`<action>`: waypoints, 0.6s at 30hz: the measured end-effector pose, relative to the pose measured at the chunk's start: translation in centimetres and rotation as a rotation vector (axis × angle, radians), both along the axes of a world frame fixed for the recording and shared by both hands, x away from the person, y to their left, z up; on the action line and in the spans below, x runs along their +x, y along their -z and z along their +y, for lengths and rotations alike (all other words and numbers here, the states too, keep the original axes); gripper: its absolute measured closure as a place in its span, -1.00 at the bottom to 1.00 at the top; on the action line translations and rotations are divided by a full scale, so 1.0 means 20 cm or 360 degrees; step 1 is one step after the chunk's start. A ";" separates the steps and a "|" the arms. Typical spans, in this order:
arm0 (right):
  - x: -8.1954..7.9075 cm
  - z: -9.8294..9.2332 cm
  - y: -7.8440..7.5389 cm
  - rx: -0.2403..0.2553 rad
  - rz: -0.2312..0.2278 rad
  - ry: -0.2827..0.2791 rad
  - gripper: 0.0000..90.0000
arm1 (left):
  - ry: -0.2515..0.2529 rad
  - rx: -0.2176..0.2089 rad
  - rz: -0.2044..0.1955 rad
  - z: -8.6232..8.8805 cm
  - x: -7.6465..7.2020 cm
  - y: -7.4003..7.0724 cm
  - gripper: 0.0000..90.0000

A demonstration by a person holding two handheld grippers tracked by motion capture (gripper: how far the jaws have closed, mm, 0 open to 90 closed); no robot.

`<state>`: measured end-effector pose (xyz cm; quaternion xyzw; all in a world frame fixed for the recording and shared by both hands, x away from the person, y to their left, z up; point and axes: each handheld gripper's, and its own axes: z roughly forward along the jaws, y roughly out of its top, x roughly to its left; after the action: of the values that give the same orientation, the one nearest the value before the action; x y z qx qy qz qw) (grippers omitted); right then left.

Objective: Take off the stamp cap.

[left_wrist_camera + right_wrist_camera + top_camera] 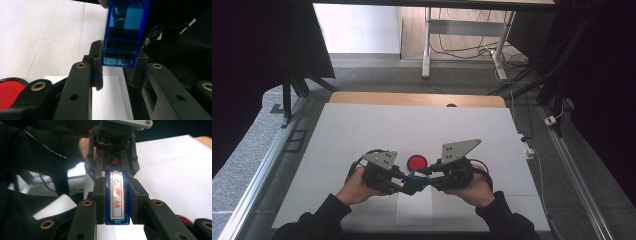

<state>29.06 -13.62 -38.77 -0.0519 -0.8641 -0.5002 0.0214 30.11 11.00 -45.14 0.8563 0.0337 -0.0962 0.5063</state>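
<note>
- The left gripper (404, 186) is held low over the counter (362, 130), its jaws clamped on one end of a small blue translucent stamp (414, 181).
- In the left gripper view the stamp's blue casing (122, 37) is seen wedged between the two black pads (97, 66), rising away from them toward the other gripper.
- The right gripper (428, 175) is brought in from the opposite side, its jaws pressed together on the far end of the same stamp.
- In the right gripper view the stamp (117, 197) is shown face on between the pads, a white label with red characters in a red frame turned to the camera; the left gripper (111, 176) is seen beyond it.
- The stamp is thus carried between both grippers, near the front of the counter's white sheet, over a smaller white paper (414, 207).
- A round red pad (416, 161) is seen lying on the sheet just behind the two grippers.
- The person's hands (354, 189) and dark sleeves are seen at the bottom edge.
</note>
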 end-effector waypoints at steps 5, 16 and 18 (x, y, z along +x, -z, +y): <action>-0.04 0.02 -0.02 -0.0050 -0.0143 0.0017 0.60 | -0.0012 0.0009 0.0001 0.00 0.00 0.00 0.53; -0.01 -0.01 -0.02 0.0025 -0.0019 0.0007 0.60 | 0.0013 0.0006 -0.0078 0.01 -0.02 -0.01 0.53; 0.00 -0.03 -0.02 0.0046 0.0009 0.0025 0.60 | 0.0007 0.0006 -0.0066 0.01 -0.01 0.00 0.53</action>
<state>29.16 -14.18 -38.43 -0.0597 -0.8563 -0.5127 0.0205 29.88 11.25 -45.10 0.8591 0.0216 -0.0794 0.5052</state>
